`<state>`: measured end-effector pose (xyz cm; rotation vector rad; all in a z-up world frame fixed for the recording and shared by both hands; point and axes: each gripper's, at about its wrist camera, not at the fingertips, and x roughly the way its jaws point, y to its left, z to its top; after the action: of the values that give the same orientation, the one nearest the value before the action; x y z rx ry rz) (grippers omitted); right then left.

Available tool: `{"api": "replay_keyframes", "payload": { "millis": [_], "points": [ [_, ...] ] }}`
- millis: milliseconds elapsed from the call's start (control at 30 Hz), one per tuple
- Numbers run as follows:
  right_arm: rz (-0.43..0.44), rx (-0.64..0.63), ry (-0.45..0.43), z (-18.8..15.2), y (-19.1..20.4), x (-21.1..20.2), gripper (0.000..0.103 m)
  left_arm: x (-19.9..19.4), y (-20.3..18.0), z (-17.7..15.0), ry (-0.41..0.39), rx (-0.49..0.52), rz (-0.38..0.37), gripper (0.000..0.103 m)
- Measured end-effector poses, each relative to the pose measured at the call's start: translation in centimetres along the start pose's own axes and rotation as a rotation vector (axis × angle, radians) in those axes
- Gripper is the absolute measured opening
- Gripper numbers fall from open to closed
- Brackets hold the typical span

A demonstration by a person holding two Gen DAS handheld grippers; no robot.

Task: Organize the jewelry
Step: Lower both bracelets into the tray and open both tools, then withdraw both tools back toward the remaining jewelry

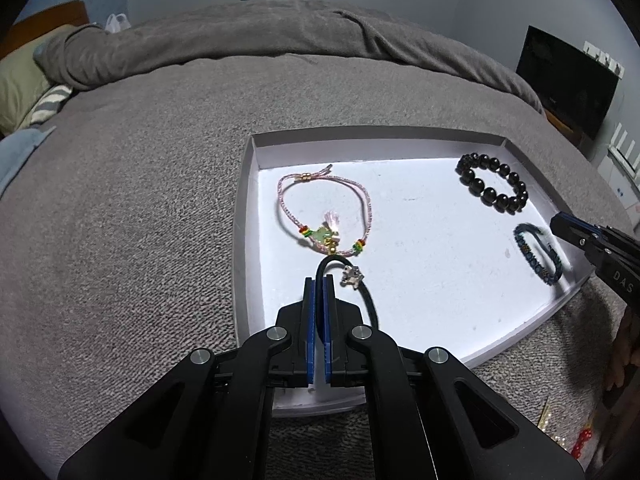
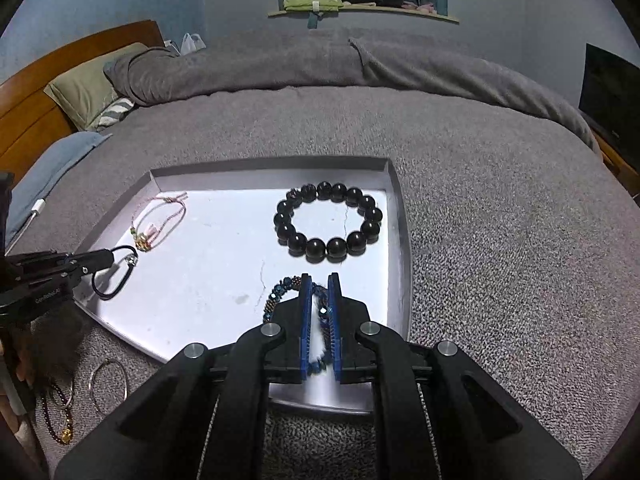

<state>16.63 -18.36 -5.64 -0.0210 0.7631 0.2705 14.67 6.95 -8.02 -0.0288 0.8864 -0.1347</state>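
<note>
Shallow white cardboard tray [image 1: 256, 184] lying flat on a grey, nubbly bed blanket [image 1: 140, 200], low grey walls all round.

Left tongs [image 1: 319, 280] pinching a thin black cord bracelet [image 1: 370, 300] with a small silver charm, blue pads nearly together on the cord; loop arching just past the fingertips, low over the tray's near-left part. From the right wrist view, same tongs [image 2: 114, 258] gripping the same cord loop [image 2: 116, 280].

Right tongs [image 2: 320, 280] closed narrowly on a blue-and-bronze faceted bead bracelet [image 2: 280, 292], woven and rope-like, squeezed into a long oval at the tray's near-right part. In the left wrist view, that bracelet [image 1: 538, 256] with the right tongs [image 1: 560, 224] beside it.

Round bracelet of glossy black spherical beads [image 2: 328, 222] resting flat toward the far-right corner. Pink braided string bracelet [image 1: 324, 212] with gold beads, a pale tassel and green charm, flat at far left.

On the blanket outside the tray, thin metal bangles [image 2: 108, 384] and a dark red bead strand [image 2: 60, 412].
</note>
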Motion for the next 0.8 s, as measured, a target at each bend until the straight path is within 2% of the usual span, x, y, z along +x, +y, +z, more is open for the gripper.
{"api": "replay_keyframes", "payload": {
  "millis": [100, 200, 267, 300, 367, 400, 500, 667, 733, 800],
  "points": [
    [-0.001, 0.005, -0.022, 0.1, -0.1, -0.5, 0.018, -0.1, -0.2, 0.0, -0.006, 0.004, -0.007, 0.012],
    [-0.001, 0.011, -0.031, 0.2, -0.2, -0.8, 0.019, -0.5, -0.5, 0.1, -0.021, 0.010, -0.015, 0.023],
    [-0.001, 0.016, -0.038, 0.3, -0.3, -1.0, 0.020, -0.7, -0.8, 0.1, -0.031, 0.019, -0.014, 0.024],
    [-0.001, 0.018, -0.041, 0.3, -0.3, -1.1, 0.023, -0.9, -0.9, 0.1, -0.037, 0.022, -0.015, 0.024],
    [-0.001, 0.022, -0.051, 0.4, -0.4, -1.4, 0.038, -1.3, -1.1, 0.2, -0.050, 0.024, -0.017, 0.027],
    [-0.005, 0.023, -0.059, 0.4, -0.4, -1.7, 0.047, -1.5, -1.1, 0.2, -0.056, 0.025, -0.016, 0.033],
    [-0.010, 0.028, -0.076, 0.6, -0.4, -2.4, 0.056, -2.6, -1.3, 0.3, -0.088, 0.029, -0.013, 0.045],
    [-0.018, 0.044, -0.085, 0.6, -0.5, -3.4, 0.065, -3.7, -1.3, 0.2, -0.099, 0.023, -0.004, 0.053],
    [-0.016, 0.052, -0.090, 0.6, -0.5, -3.9, 0.076, -4.0, -1.4, 0.1, -0.100, 0.025, 0.001, 0.057],
    [-0.022, 0.055, -0.092, 0.5, -0.6, -4.4, 0.081, -4.6, -1.5, 0.0, -0.105, 0.028, 0.003, 0.068]
  ]
}}
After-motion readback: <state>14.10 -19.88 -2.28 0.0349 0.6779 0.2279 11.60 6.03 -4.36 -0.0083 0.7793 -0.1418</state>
